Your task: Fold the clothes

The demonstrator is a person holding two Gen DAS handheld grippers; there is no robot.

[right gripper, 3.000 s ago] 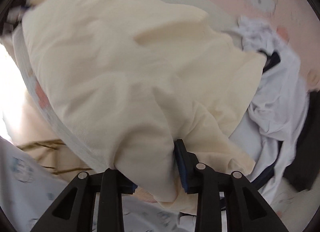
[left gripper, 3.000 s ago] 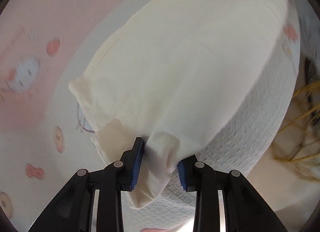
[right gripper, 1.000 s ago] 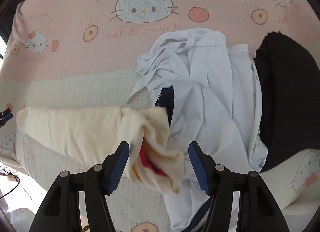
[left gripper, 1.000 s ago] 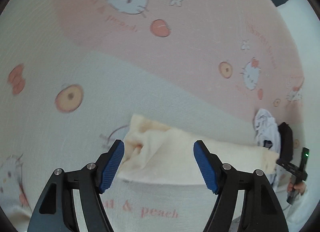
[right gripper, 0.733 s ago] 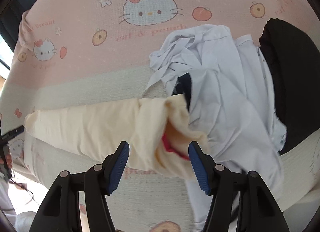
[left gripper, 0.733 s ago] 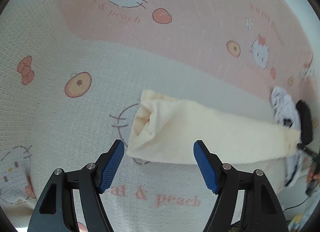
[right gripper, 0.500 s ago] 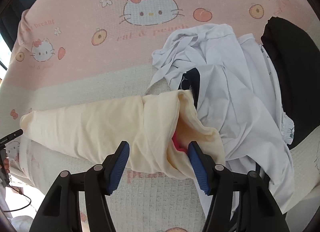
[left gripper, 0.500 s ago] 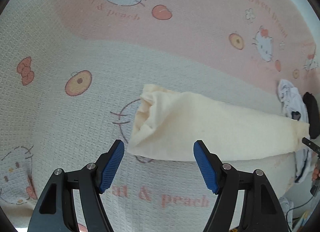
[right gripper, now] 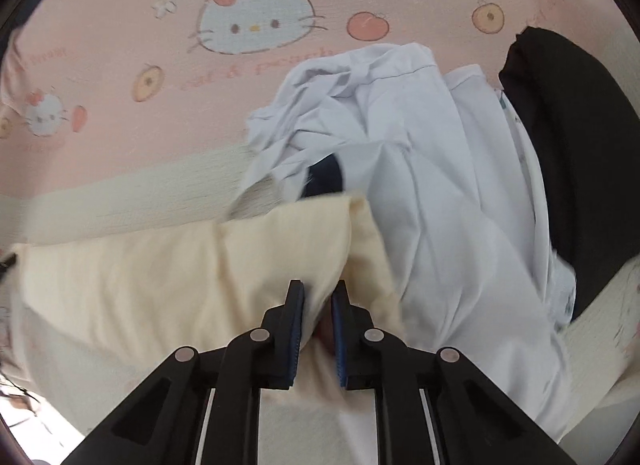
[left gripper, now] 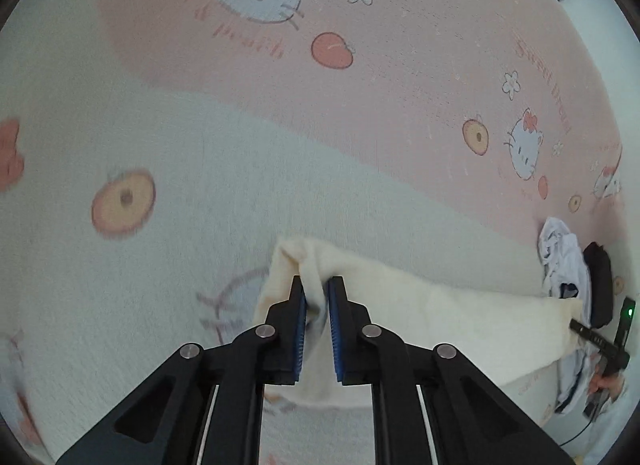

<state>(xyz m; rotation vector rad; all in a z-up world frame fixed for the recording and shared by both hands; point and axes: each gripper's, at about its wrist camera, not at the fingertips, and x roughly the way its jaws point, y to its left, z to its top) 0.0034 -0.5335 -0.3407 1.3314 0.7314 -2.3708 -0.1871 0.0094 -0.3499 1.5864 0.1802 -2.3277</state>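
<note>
Left claw (left gripper: 317,285) has just closed, pinching the near-left end of the cream garment (left gripper: 440,317); right claw (right gripper: 318,289) has just closed on its other end. Only the right view shows the white clothes (right gripper: 420,185) and black garment (right gripper: 572,153) right of the claw. Left view: bare bedsheet (left gripper: 160,265) ahead and left.

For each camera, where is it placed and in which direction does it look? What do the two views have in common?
Left wrist: sits on the left gripper, looking steeply down at the cream cloth's left end on the blanket; shows its own fingers shut on the cloth, the right gripper and a hand far right.
Right wrist: sits on the right gripper, looking down at the cloth's other end, shut on it, beside white clothes and a black garment.
Shared: cream cloth, blanket, white clothes, black garment.
</note>
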